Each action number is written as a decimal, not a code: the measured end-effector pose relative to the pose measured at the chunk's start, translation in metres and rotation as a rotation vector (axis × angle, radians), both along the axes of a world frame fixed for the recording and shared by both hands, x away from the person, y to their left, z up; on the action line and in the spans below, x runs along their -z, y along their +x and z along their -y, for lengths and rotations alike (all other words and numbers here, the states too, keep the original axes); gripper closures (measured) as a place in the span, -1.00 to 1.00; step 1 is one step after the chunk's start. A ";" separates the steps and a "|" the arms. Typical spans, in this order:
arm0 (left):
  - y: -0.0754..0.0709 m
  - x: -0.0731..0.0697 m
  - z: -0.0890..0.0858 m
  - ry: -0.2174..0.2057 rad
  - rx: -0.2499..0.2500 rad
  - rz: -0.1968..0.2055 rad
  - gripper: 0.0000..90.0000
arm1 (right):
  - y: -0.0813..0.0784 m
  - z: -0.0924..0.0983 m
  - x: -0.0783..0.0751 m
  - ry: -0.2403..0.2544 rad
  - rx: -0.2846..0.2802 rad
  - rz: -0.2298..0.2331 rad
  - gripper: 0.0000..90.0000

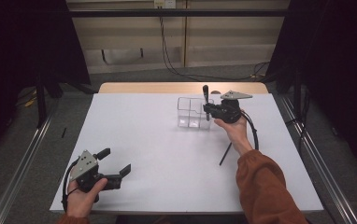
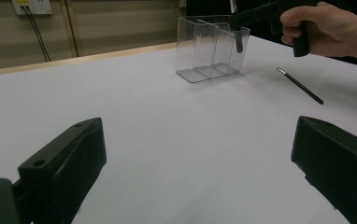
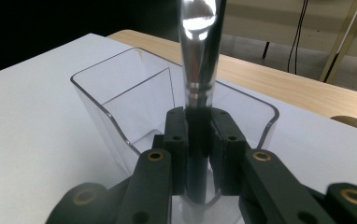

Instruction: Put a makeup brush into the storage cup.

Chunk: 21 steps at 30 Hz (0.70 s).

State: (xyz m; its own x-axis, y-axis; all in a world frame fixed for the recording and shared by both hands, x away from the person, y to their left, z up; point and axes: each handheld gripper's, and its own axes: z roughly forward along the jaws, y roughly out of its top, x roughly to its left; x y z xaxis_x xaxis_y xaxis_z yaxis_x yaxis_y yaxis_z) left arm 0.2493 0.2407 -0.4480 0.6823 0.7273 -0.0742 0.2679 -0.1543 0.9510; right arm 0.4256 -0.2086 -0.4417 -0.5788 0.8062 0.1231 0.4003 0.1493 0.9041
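Right tongs clamp an upright brush over the clear organizer; left tongs gape wide, thin stick nearby.

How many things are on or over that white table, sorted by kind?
Clear divided organizer: 1
Brush held upright in the right tongs: 1, the held brush
Thin black brush lying on the table: 1
Total: 3

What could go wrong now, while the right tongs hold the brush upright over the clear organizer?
The right tongs grip the brush low on its handle, so it may tilt or slip. The clear organizer looks light; a bump could tip it. The thin black stick lies near the right forearm and could be swept off.
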 end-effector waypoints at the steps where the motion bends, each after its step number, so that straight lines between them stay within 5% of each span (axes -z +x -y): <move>1: 0.000 0.000 0.000 0.000 0.000 0.000 -0.93 | 0.000 0.000 0.000 0.001 -0.001 0.002 0.68; 13: 0.000 -0.001 -0.001 -0.004 0.001 0.003 -0.93 | -0.004 0.002 -0.001 0.025 -0.010 0.020 0.49; 21: 0.000 -0.002 -0.002 -0.005 -0.003 0.002 -0.93 | -0.015 0.005 -0.002 0.049 -0.032 0.049 0.16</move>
State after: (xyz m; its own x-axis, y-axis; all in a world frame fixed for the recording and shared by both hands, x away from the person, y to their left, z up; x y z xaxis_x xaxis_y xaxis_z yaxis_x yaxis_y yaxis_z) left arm 0.2492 0.2426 -0.4464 0.6800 0.7292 -0.0764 0.2664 -0.1486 0.9523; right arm 0.4106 -0.2134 -0.4397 -0.6103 0.7810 0.1326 0.3510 0.1165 0.9291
